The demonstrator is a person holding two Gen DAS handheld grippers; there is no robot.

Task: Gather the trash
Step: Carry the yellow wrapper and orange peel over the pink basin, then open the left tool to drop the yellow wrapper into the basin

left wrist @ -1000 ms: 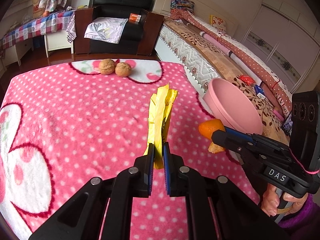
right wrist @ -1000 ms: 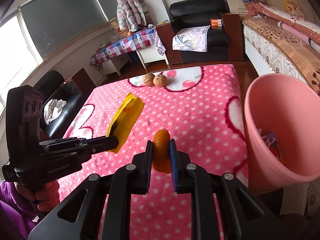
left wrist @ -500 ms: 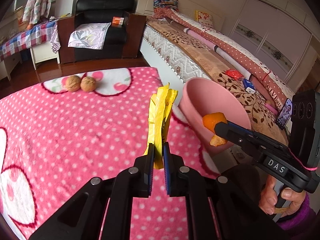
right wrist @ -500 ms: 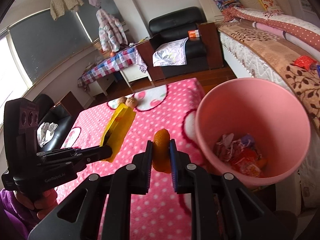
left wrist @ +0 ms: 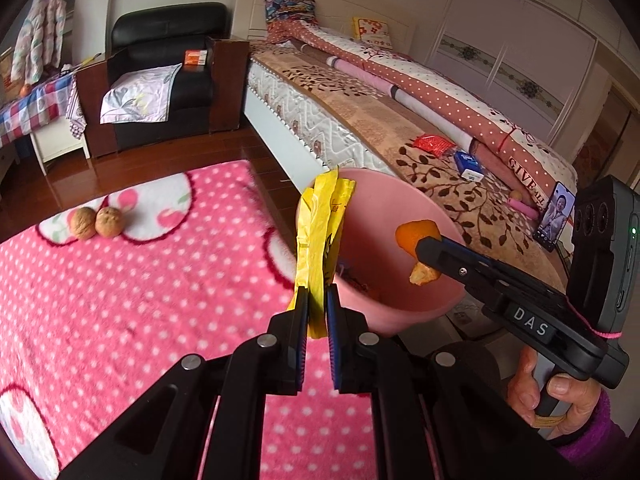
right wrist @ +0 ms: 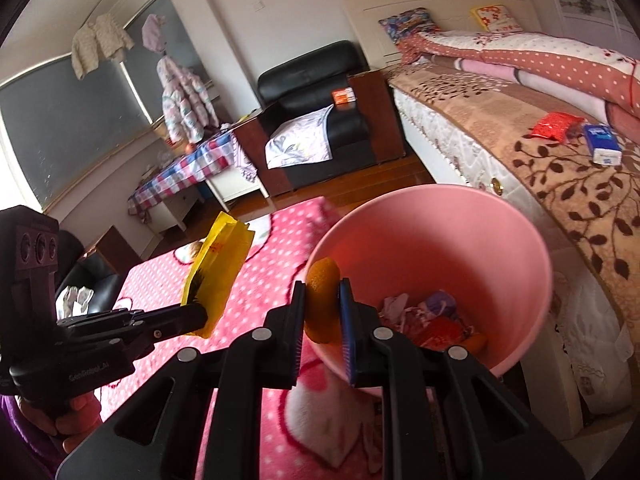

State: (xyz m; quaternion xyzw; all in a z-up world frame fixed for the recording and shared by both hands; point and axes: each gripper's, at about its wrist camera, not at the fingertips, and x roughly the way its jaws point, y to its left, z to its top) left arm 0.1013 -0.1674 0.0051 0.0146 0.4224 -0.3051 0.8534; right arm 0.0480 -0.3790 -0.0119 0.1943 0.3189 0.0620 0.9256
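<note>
Your left gripper (left wrist: 316, 312) fingers clamp a crumpled yellow plastic wrapper (left wrist: 320, 232); your right gripper (right wrist: 323, 320) fingers clamp a curled orange peel (right wrist: 320, 300) over the round pink plastic bin (right wrist: 516, 248). Below: table under pink polka-dot fleece cloth (left wrist: 120, 300), two brown walnuts (left wrist: 96, 222). Beyond: bed (left wrist: 360, 120), black leather armchair (left wrist: 168, 48).

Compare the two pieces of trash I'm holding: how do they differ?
The yellow wrapper is flat, thin and long, standing tall above the left gripper; the orange peel is thick, curled and short in the right gripper. Both are clamped, near the pink bin.
</note>
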